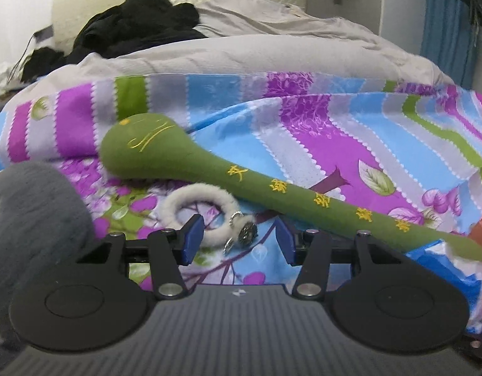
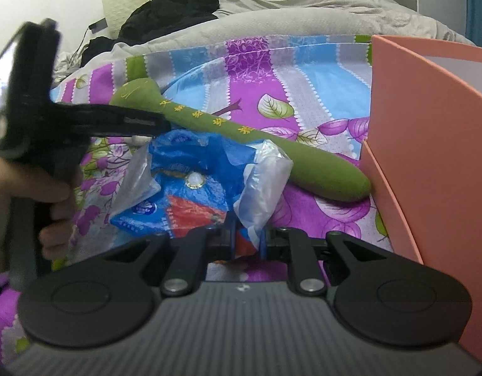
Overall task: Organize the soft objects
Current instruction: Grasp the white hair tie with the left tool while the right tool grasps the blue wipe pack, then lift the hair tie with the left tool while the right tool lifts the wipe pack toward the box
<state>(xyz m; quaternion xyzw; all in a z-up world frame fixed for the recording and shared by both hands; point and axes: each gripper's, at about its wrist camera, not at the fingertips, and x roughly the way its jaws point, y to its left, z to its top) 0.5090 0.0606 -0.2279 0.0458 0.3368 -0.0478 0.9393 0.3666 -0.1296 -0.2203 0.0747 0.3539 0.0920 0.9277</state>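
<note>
Nearest in the right wrist view, the right hand-held gripper [image 2: 247,241] is pinching a flap of the blue plastic bag [image 2: 190,185], its jaws nearly together with the clear film caught between them. The bag is lying crumpled on the patterned bed sheet [image 2: 319,94], so a pull from this thin edge could stretch or tear the film, or let it slip out, since only a small fold is being held.

In the left wrist view, the left hand-held gripper [image 1: 237,241] is hovering with its jaws standing apart and nothing between the pads. Just ahead of it the white fluffy ring [image 1: 197,210], with small metal charms on it, is lying on the sheet; closing there might catch the charms rather than the soft loop, and the ring could drop. A grey plush toy [image 1: 34,219] is sitting close at the left, near enough to be nudged.

Beyond both, the green padded stick [image 1: 241,185] is lying aslant across the bed, its thin end touching the pink box [image 2: 428,156] at the right. Lifting the bag might drag that end, as the bag seems to overlap it.

Farther back, a grey quilt [image 1: 241,50] and a heap of black clothes [image 1: 137,22] are lying near the headboard.
</note>
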